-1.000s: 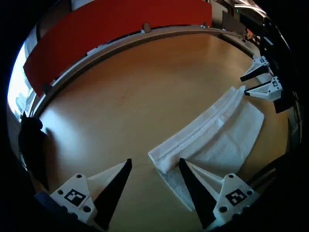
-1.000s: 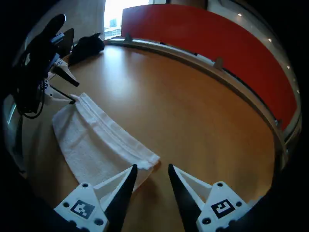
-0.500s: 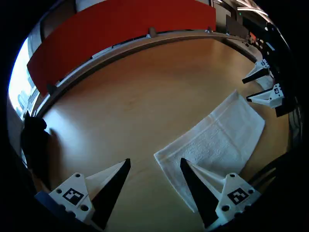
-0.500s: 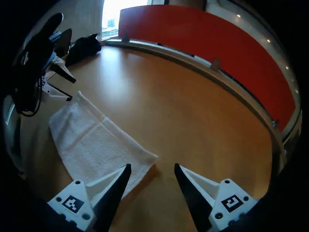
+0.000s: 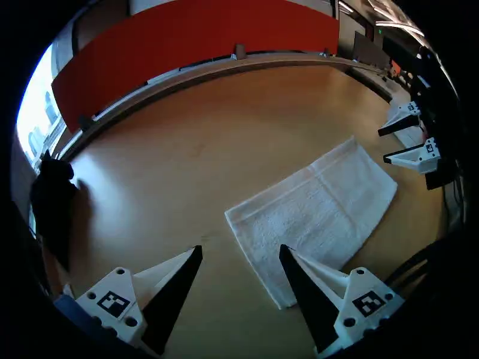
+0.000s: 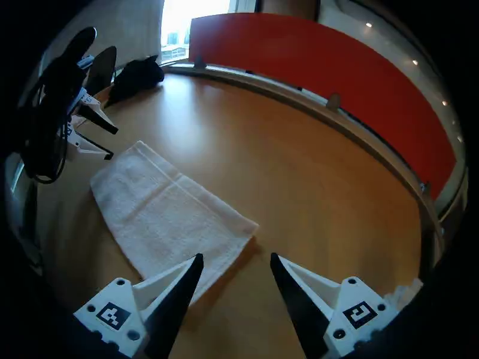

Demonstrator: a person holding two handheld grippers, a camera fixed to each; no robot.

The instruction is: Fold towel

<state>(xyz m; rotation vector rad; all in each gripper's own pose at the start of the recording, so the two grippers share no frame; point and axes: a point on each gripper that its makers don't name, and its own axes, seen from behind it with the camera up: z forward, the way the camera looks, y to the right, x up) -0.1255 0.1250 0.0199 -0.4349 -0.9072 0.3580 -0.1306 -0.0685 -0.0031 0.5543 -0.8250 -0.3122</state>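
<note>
A white terry towel [image 5: 311,209] lies flat on the wooden surface [image 5: 209,137], folded into a neat rectangle, a woven band along 1 long side, nearer the near edge than the far edge.

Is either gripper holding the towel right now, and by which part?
Nothing is held. The left gripper and the right gripper are both open, and the towel lies flat on the table, not pinched.

Wide bare table [image 5: 197,137], 2 obstacles at its edges
Open wood runs free beyond the flat towel [image 5: 311,203]. A red panel [image 5: 179,42] walls the far edge, a dark object [image 5: 51,191] sits at one corner, and the right gripper [image 5: 383,145] hangs just beside the towel's far end.
</note>
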